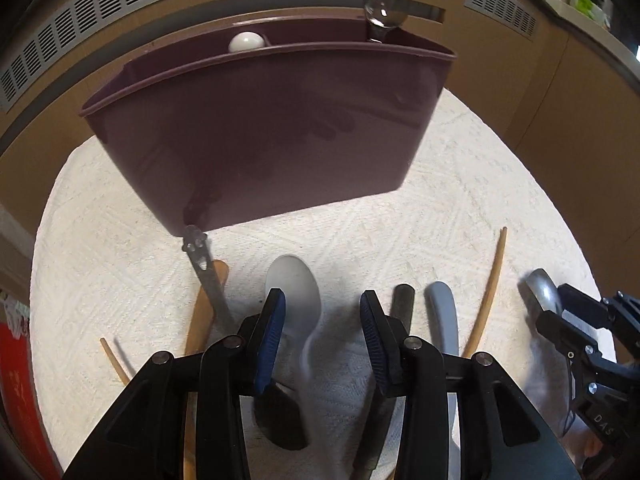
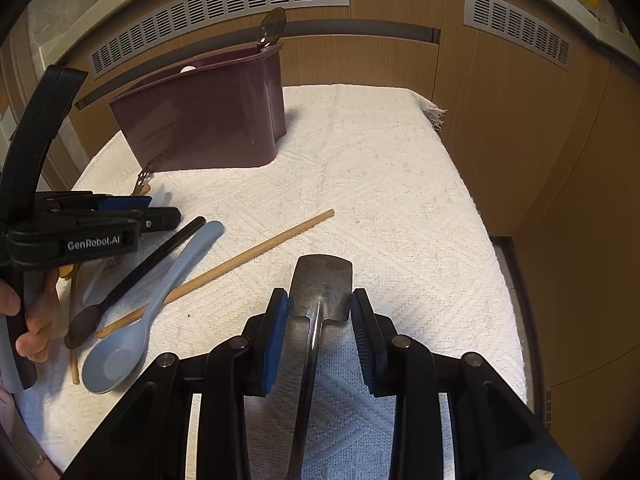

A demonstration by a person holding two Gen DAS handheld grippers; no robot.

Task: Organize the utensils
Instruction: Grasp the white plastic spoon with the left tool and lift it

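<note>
A maroon utensil holder (image 1: 264, 128) stands on the white cloth (image 1: 460, 208); it also shows in the right wrist view (image 2: 200, 120). A white round-ended utensil (image 1: 246, 42) and a metal one (image 1: 384, 4) stand in it. My left gripper (image 1: 322, 308) is open above a white spoon (image 1: 292, 284). My right gripper (image 2: 319, 304) has its pads against a metal spatula-shaped utensil (image 2: 322, 284). A light blue spoon (image 2: 132, 340), a black spoon (image 2: 132, 272) and a wooden chopstick (image 2: 240, 260) lie on the cloth.
A metal handle with holes (image 1: 200, 256) and a wooden handle (image 1: 204, 312) lie left of the white spoon. Another chopstick (image 1: 114, 360) lies at the left. Wooden cabinet fronts with vent grilles (image 2: 224, 4) stand behind. The cloth's right edge (image 2: 492, 240) drops to the floor.
</note>
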